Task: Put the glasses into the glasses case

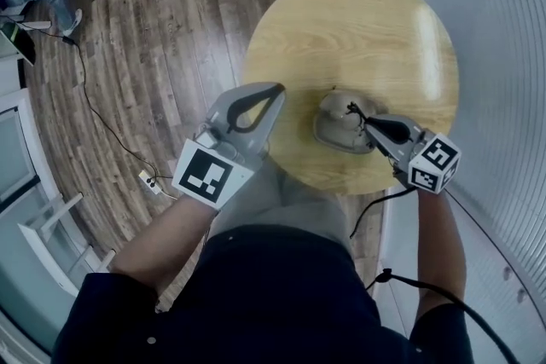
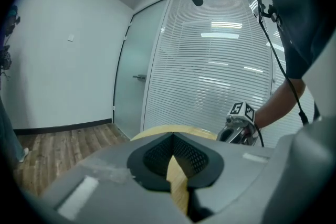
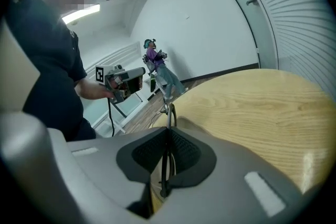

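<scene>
On round table (image 1: pixel 341 30), tan case (image 1: pixel 333 132), right tool (image 1: pixel 368 122) gripping glasses (image 3: pixel 168 113)

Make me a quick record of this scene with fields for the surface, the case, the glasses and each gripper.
surface: round wooden table
glasses case: tan, on the table near the person's side; cannot tell whether open or closed
glasses: thin dark frame, pinched in the right gripper, right at the case
right gripper: jaws closed on the glasses
left gripper: jaws together, nothing between them, at the table's edge, apart from the case
</scene>
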`<state>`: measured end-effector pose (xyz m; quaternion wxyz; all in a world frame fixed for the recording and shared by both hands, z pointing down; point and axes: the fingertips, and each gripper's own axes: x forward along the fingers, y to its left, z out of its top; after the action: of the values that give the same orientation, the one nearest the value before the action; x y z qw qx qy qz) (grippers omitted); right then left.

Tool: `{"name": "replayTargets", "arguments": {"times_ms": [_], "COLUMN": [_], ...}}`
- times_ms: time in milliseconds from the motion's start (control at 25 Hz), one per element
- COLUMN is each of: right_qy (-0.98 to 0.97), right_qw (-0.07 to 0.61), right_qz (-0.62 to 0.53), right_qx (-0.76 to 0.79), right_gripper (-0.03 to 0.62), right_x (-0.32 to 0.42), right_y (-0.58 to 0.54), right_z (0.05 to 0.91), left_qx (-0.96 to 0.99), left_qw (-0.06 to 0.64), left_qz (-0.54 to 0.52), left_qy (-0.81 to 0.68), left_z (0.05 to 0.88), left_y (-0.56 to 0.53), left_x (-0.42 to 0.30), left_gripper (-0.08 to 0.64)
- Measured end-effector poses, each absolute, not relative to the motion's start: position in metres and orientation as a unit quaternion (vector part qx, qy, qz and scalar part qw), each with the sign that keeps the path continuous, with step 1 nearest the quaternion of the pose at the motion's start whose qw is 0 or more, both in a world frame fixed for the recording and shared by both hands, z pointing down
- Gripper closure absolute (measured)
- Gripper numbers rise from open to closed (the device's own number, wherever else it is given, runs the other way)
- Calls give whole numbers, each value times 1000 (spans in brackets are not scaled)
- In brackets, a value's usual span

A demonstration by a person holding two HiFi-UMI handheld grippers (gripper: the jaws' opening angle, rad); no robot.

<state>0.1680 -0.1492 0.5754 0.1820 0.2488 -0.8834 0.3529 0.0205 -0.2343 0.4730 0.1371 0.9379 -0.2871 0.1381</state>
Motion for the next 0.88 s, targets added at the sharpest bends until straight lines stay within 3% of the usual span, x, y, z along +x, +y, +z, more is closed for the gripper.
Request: {"name": "replayTargets", "arguments": {"times_ms": [880], "right_qy": [-880], "right_qw": [332], "right_qz": [326], "right_qx": [91], "right_gripper": [560], "right_x": [131], "right_y": [-129], "right_z": [621], "left_qx": [926], "left_qw": [150], "left_qz": [150], "left_qy": [-313], "left_z": [479], "left_y": [-233], "left_x": [-3], "left_gripper": [560]}}
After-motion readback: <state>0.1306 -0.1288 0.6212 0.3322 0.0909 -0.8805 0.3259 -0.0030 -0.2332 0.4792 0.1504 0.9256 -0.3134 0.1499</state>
